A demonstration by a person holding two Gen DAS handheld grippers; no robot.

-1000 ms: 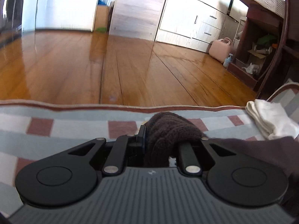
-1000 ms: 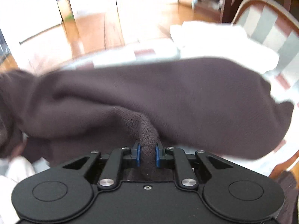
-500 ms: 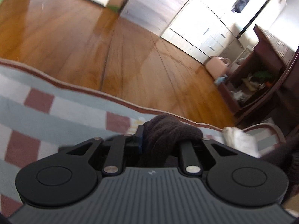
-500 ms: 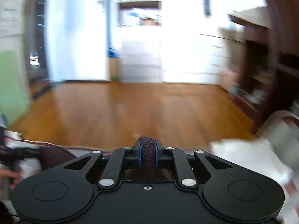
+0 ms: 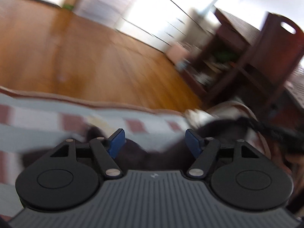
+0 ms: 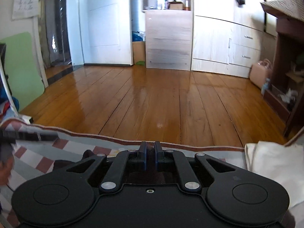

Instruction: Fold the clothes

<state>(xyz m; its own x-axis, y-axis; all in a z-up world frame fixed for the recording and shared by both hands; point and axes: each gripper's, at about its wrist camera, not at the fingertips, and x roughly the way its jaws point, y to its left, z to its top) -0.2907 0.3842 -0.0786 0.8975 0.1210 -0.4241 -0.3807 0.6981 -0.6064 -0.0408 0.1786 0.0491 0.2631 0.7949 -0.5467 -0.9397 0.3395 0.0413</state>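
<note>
One dark garment (image 5: 136,155), one white folded cloth (image 6: 273,163), one checked blanket (image 6: 62,146), two grippers (image 5: 154,138) (image 6: 150,148), one pink bag (image 6: 260,72)

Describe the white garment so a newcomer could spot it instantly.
Find the striped bed cover below the wooden floor. At its right end, beside the right gripper, lies the white garment: folded, plain and pale, unlike the dark knit.

Left tool (image 5: 154,139) tilts downward, jaws opening wide; right tool (image 6: 150,155) is closed tight.
</note>
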